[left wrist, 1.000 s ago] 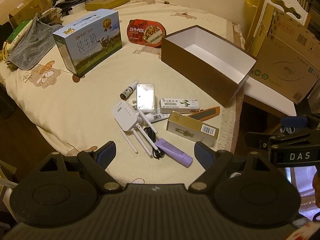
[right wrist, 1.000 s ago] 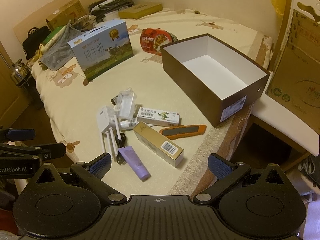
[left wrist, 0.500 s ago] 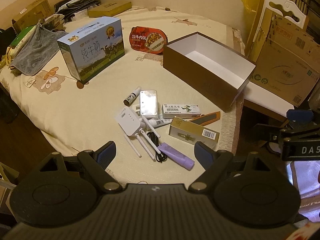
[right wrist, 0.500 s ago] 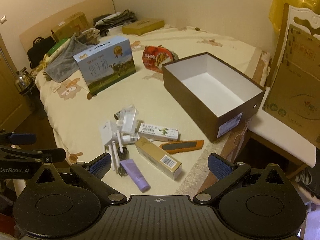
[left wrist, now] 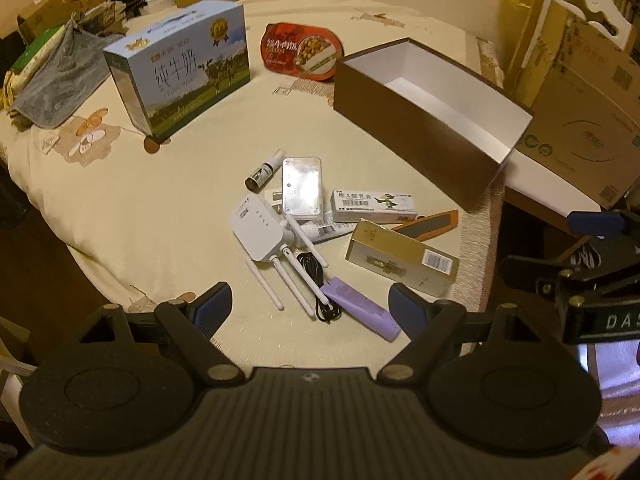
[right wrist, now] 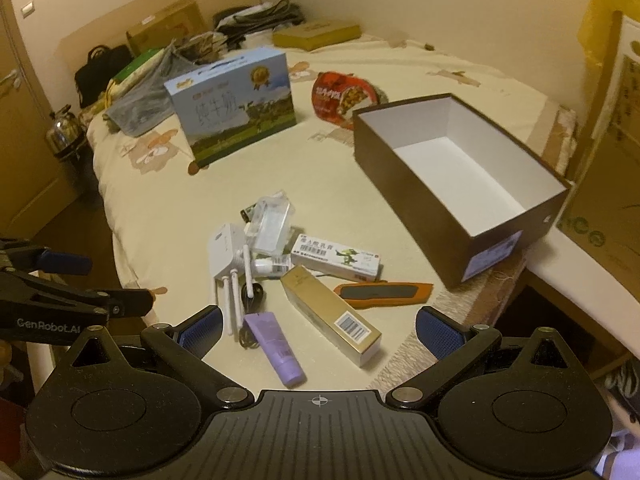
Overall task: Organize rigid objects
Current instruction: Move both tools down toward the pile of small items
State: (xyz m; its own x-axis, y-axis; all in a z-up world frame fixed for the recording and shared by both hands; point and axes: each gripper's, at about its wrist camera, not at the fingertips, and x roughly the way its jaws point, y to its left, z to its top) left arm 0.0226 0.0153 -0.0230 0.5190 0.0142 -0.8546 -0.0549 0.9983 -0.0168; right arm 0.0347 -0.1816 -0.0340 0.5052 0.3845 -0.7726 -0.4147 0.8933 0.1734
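Observation:
A pile of small items lies on the cream bed cover: a white router (left wrist: 258,230) with antennas, a clear plastic case (left wrist: 302,185), a small dark bottle (left wrist: 262,171), a white medicine box (left wrist: 374,206), a gold box (left wrist: 402,256), an orange tool (left wrist: 430,224), a purple tube (left wrist: 360,307) and a black cable (left wrist: 320,284). An empty brown box (left wrist: 416,120) with white inside stands to their right. My left gripper (left wrist: 310,308) is open and empty, above the near edge of the pile. My right gripper (right wrist: 318,326) is open and empty, above the purple tube (right wrist: 276,348) and gold box (right wrist: 332,316).
A blue milk carton (left wrist: 180,68) and a red food tray (left wrist: 302,50) stand beyond the pile. A grey cloth (left wrist: 56,84), bags and boxes crowd the far left. Cardboard boxes (left wrist: 580,120) and a white chair stand right of the bed edge. A kettle (right wrist: 64,136) sits left of the bed.
Both grippers have pulled back and risen slightly, so the pile and brown box look smaller and farther. Both stay open and empty. No object has moved.

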